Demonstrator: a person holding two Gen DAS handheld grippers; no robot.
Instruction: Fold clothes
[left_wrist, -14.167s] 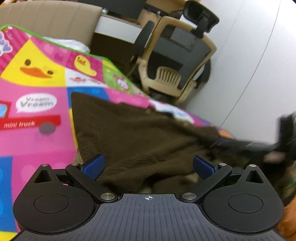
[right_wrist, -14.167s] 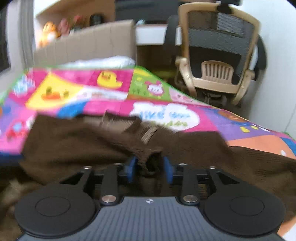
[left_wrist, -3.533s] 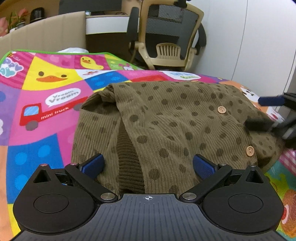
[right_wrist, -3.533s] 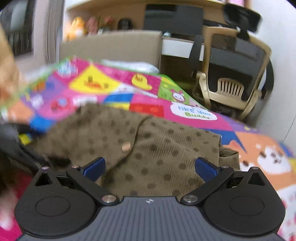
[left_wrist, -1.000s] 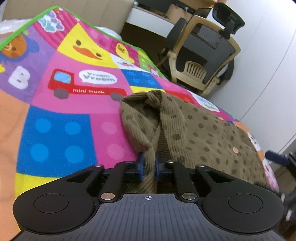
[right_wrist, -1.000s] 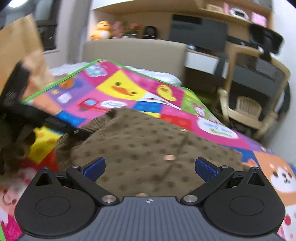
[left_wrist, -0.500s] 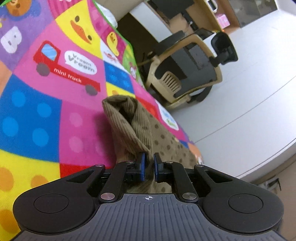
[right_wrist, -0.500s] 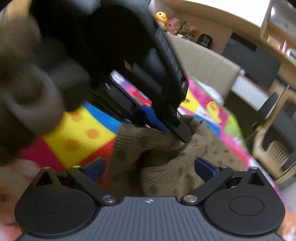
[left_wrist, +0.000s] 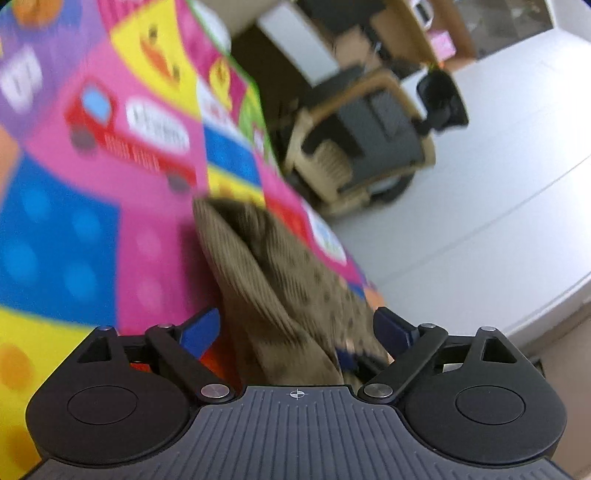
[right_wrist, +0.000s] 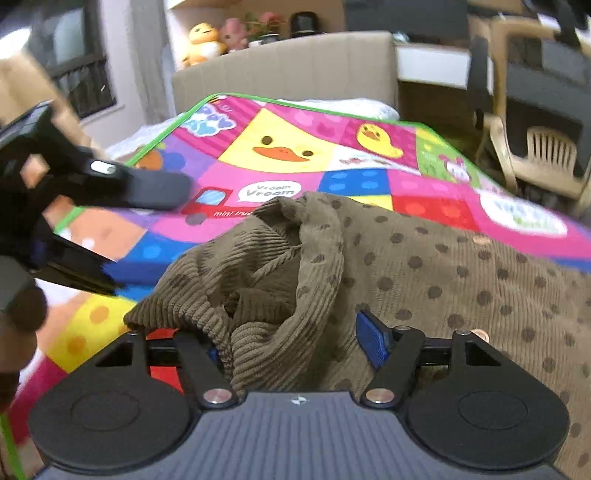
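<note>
1. Left wrist view is pretty blurry, but my left gripper (left_wrist: 295, 328) is showing its blue pads spread wide, gripping nothing, with a bunched ridge of the brown polka-dot corduroy garment (left_wrist: 273, 280) running up between them.
2. That garment is lying on the colourful play mat (left_wrist: 92, 206), the one with ducks and a red truck printed on it.
3. Right wrist view: my right gripper (right_wrist: 291, 345) is also sitting wide apart, straddling a crumpled fold of the garment's ribbed edge; I can't tell if the pads are touching cloth.
4. I'm seeing the left tool as a dark blur at the left edge of that view.
5. An office chair (left_wrist: 369, 140) is standing beyond the mat.
</note>
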